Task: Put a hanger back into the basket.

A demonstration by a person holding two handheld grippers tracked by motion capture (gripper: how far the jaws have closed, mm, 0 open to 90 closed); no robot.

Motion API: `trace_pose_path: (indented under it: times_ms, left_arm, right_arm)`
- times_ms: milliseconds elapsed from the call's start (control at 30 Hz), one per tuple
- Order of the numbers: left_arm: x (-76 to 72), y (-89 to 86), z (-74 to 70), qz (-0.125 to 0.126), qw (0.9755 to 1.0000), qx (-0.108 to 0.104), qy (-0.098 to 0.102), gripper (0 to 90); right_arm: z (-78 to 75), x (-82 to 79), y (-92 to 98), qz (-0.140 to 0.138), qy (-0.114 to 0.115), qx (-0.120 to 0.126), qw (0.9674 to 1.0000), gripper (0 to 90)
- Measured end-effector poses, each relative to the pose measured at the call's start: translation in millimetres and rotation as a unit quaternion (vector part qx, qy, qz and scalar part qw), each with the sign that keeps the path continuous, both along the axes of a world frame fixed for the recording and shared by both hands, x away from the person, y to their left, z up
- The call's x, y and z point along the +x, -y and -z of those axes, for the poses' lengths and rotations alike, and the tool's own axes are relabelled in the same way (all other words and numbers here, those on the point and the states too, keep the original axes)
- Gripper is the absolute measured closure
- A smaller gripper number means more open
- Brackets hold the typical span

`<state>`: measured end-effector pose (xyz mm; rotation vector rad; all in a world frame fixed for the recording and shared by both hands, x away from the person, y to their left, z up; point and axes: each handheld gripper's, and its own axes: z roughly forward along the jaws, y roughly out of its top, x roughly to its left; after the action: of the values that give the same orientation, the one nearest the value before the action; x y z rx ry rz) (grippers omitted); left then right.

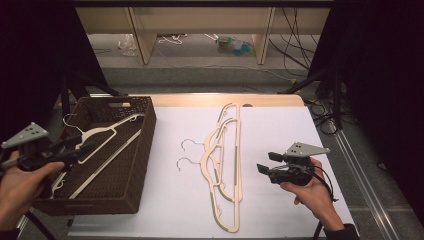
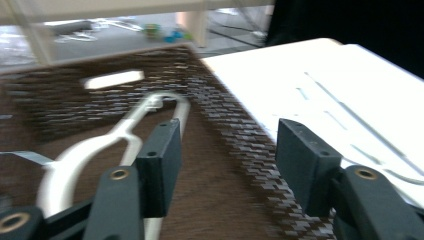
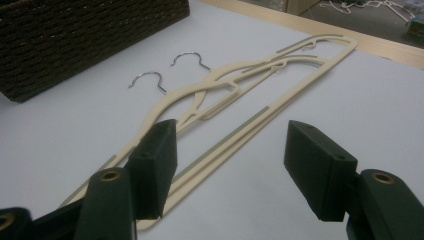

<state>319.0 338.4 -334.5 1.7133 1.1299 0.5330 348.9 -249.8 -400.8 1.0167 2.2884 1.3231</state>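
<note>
Two cream hangers (image 1: 227, 165) lie stacked mid-bench (image 1: 280, 220) on the white top, long axis running 12-to-6 in the high view, wire hooks (image 1: 184, 161) pointing to 9, toward the basket (image 1: 135, 170). Upper tips sit near the far bench edge at 12, lower tips near the front edge at 6. A third, white hanger (image 1: 107, 145) lies inside the brown wicker basket at 9, long axis approx 1-to-7, leaning along the basket's length, its hook at the far left corner.

Left hand-held gripper (image 1: 82, 145) hangs over the basket's left rim w/ jaws apart, nothing between them; in the left gripper view the white hanger shows below and beyond the left jaw, not touched, pic blurred. Right hand-held gripper (image 1: 265, 162) sits at 3 of the stacked pair, jaws apart, aimed toward 9 at the hangers' long bars, just beside them, no contact seen. Right gripper view: cream bars run diagonally past the left jaw.
</note>
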Motion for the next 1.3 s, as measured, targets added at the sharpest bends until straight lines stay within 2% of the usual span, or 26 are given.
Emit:
trace_pose_path:
  times_ms: [33,100,133,167,267,300,333,433,533,633,667,733,800,833,900,967,1000,1033,1167,1233,1267,1300]
  left_arm:
    - [-2.5,6.8,0.6,0.004,1.0,-0.006,0.001,41.1]
    - [-7.6,21.0,1.9,0.017,0.9995,-0.025,0.009,39.9]
    - [-10.1,27.8,2.4,0.026,0.9993,-0.026,0.01,38.8]
    - [-12.6,34.6,2.7,0.037,0.9991,-0.017,0.012,37.6]
    - [-19.7,59.9,5.8,0.066,0.9975,-0.019,0.019,36.1]
    - [-21.9,70.6,8.2,0.067,0.997,-0.033,0.019,35.9]
    - [-23.3,78.1,10.4,0.078,0.9963,-0.03,0.023,35.5]
    - [-27.8,100.5,18.6,0.094,0.9947,-0.039,0.016,34.6]
    - [-31.7,118.3,26.5,0.1,0.9932,-0.057,0.016,34.6]
    - [-33.8,133.4,34.2,0.115,0.9919,-0.053,0.01,33.8]
    - [-34.3,137.6,36.5,0.117,0.992,-0.047,0.01,33.1]
    - [-35.3,144.8,41.1,0.119,0.9919,-0.044,0.009,32.3]
    - [-36.5,151.4,46.2,0.13,0.9905,-0.042,0.012,31.2]
    - [-37.4,154.6,48.9,0.134,0.9902,-0.033,0.019,30.3]
    - [-39.0,160.9,56.0,0.136,0.9901,-0.028,0.021,30.2]
    - [-39.0,166.1,64.6,0.139,0.9897,-0.03,0.016,29.4]
    - [-38.5,167.5,68.1,0.142,0.9895,-0.024,0.017,29.1]
    - [-39.1,169.6,72.0,0.135,0.9903,-0.03,0.013,28.6]
    - [-39.3,171.0,79.3,0.135,0.9906,-0.019,0.013,27.4]
    - [-39.9,170.9,81.0,0.133,0.9906,-0.028,0.016,27.3]
    - [-40.8,170.9,81.6,0.132,0.9908,-0.027,0.018,27.0]
    - [-41.0,170.2,81.9,0.136,0.9903,-0.016,0.022,26.7]
  right_arm:
    - [-0.5,-0.7,-0.9,-0.002,-0.007,0.0,1.0,37.6]
    - [0.4,-1.5,-3.4,0.001,-0.004,-0.002,1.0,36.6]
    - [0.3,-1.8,-4.6,-0.003,-0.009,-0.001,1.0,36.1]
    - [1.0,-1.7,-6.7,-0.001,-0.007,0.001,1.0,35.5]
    - [2.0,-3.2,-12.1,-0.004,-0.01,-0.005,0.9999,33.6]
    - [2.4,-3.8,-14.2,-0.005,-0.013,-0.008,0.9999,33.6]
    - [3.2,-4.2,-16.4,-0.003,-0.013,-0.008,0.9999,33.5]
    - [5.8,-3.2,-22.2,-0.005,-0.016,-0.014,0.9997,33.5]
    - [9.8,-1.0,-29.0,-0.002,-0.023,-0.021,0.9995,33.6]
    - [14.8,2.1,-36.3,0.002,-0.033,-0.031,0.999,33.6]
    - [16.7,3.6,-38.4,0.002,-0.031,-0.036,0.9989,33.6]
    - [19.2,5.0,-42.1,0.009,-0.044,-0.037,0.9983,33.6]
    - [21.6,7.5,-44.4,0.008,-0.047,-0.045,0.9979,33.5]
    - [22.9,8.7,-45.4,0.009,-0.042,-0.047,0.998,33.4]
    - [24.0,10.1,-46.9,0.012,-0.049,-0.047,0.9976,33.0]
    - [26.5,11.0,-48.2,0.016,-0.045,-0.047,0.9978,32.9]
    - [27.0,10.8,-49.0,0.016,-0.053,-0.047,0.9974,32.7]
    - [28.1,11.4,-49.4,0.014,-0.049,-0.049,0.9975,32.5]
    - [30.1,12.0,-51.1,0.017,-0.052,-0.05,0.9972,31.9]
    - [30.0,11.7,-52.1,0.021,-0.061,-0.05,0.9967,32.0]
    - [30.8,12.6,-52.2,0.019,-0.059,-0.052,0.9967,32.0]
    - [31.6,13.1,-52.2,0.018,-0.056,-0.056,0.9967,31.9]
